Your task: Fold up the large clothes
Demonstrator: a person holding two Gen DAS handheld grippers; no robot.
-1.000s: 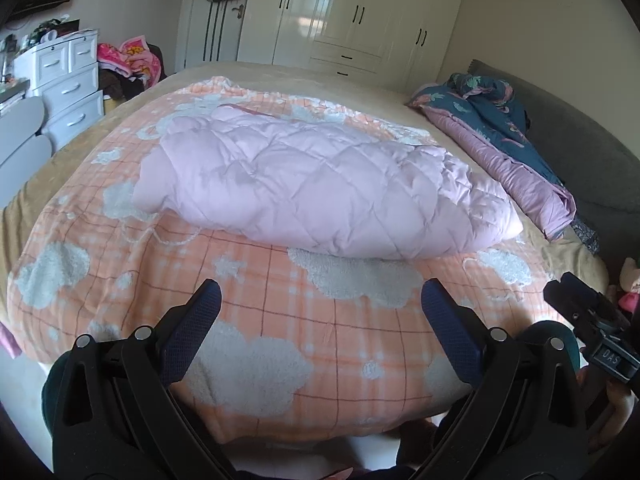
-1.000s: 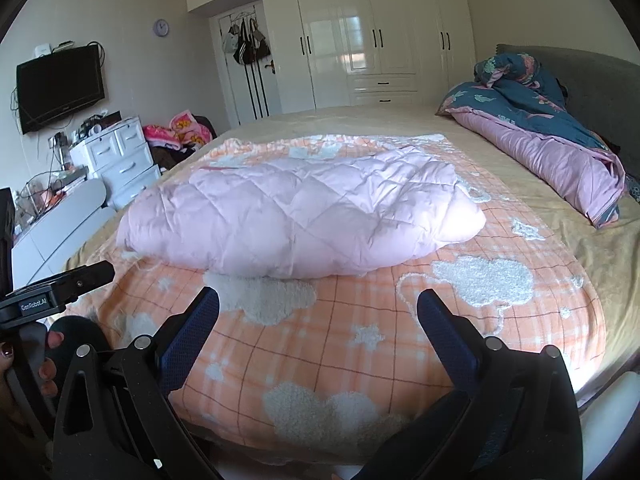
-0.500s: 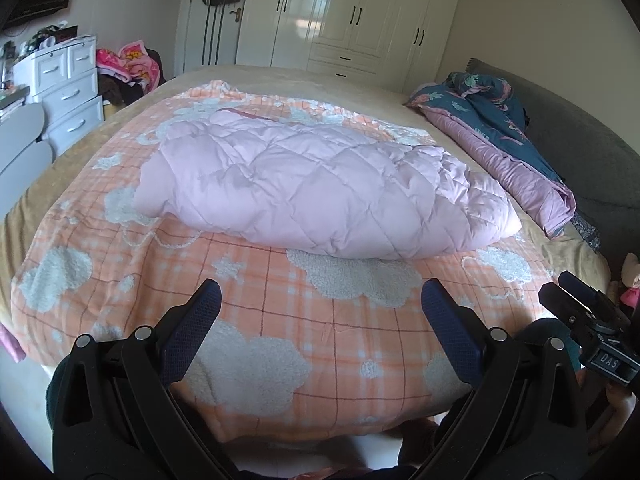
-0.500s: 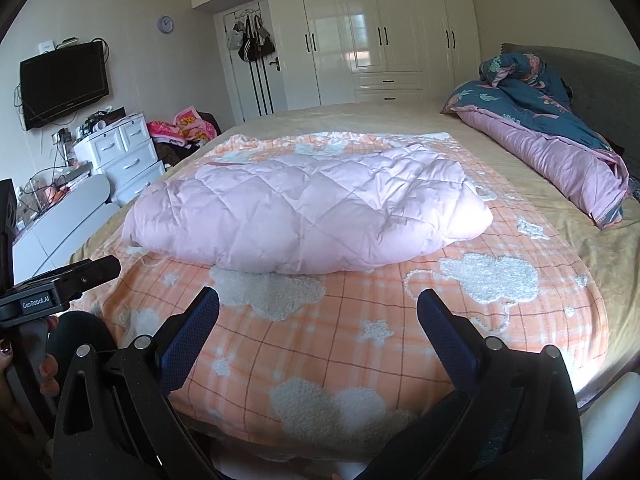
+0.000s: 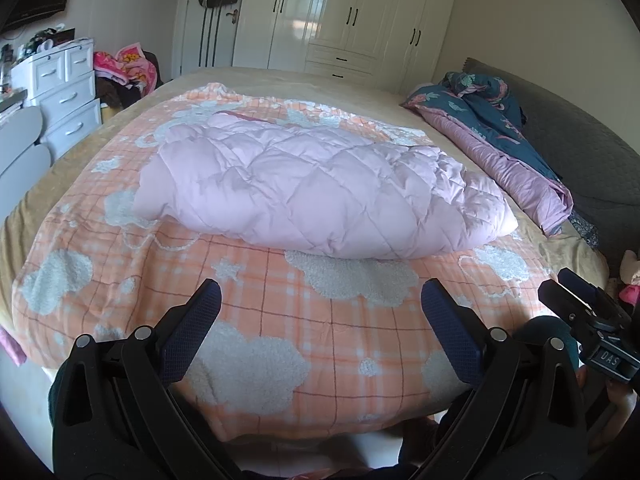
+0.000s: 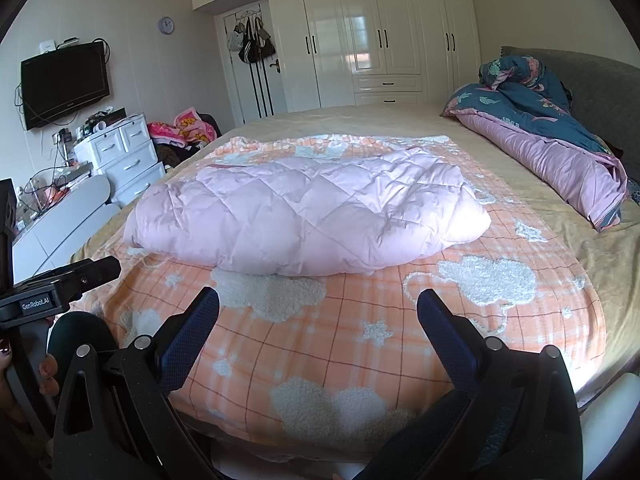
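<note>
I hold the left gripper [image 5: 318, 306] and right gripper [image 6: 318, 312] at the bed's near edge, jaws released and empty. The folded pink quilted coat [image 6: 304, 220] lies on the orange cloud blanket [image 6: 400, 340], apart from both.

In the left wrist view, a small plate on the right gripper [image 5: 576, 300] at the right edge reads "DAS". In the right wrist view, a label on the left gripper [image 6: 76, 276] at the left edge reads "GenRobot.AI". The wall clock [image 6: 165, 25] has numerals too small to read.
</note>
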